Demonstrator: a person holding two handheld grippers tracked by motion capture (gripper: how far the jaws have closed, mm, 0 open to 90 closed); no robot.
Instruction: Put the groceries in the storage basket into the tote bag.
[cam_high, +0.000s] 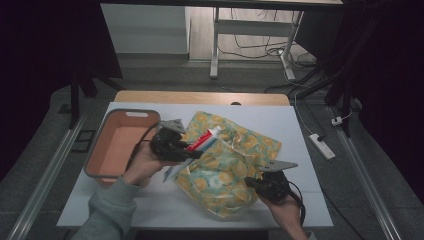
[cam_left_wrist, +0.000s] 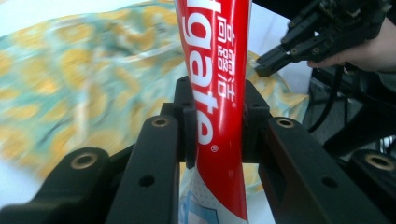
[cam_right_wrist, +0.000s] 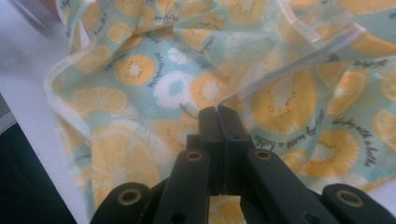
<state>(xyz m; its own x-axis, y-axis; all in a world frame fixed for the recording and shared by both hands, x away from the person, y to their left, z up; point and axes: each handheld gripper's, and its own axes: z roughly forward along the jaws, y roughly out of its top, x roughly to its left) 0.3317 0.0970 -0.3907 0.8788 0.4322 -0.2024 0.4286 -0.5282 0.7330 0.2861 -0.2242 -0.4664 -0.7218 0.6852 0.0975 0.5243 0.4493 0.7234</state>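
- My left gripper (cam_left_wrist: 212, 126) has its jaws pinching a glossy red-and-white toothpaste tube (cam_left_wrist: 212, 93), flat and smooth, held just above the pouch.
- My right gripper (cam_right_wrist: 218, 116) has its jaws pressed together on the clear edge of the soft, crinkly citrus-print pouch (cam_right_wrist: 154, 84).
- A salmon plastic bin (cam_high: 117, 142) sits left of the pouch on the white counter (cam_high: 310, 150).

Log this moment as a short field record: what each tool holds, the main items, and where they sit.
left tool: shut on the toothpaste tube, held over the bag
right tool: jaws together at the bag's rim; whether fabric is pinched cannot be told
bag: fabric, citrus-slice print, crumpled, lying on the table
bin: orange inside, grey rim, at the table's left, nothing seen inside
tube position: partly above the bag, cap end pointing away from the person
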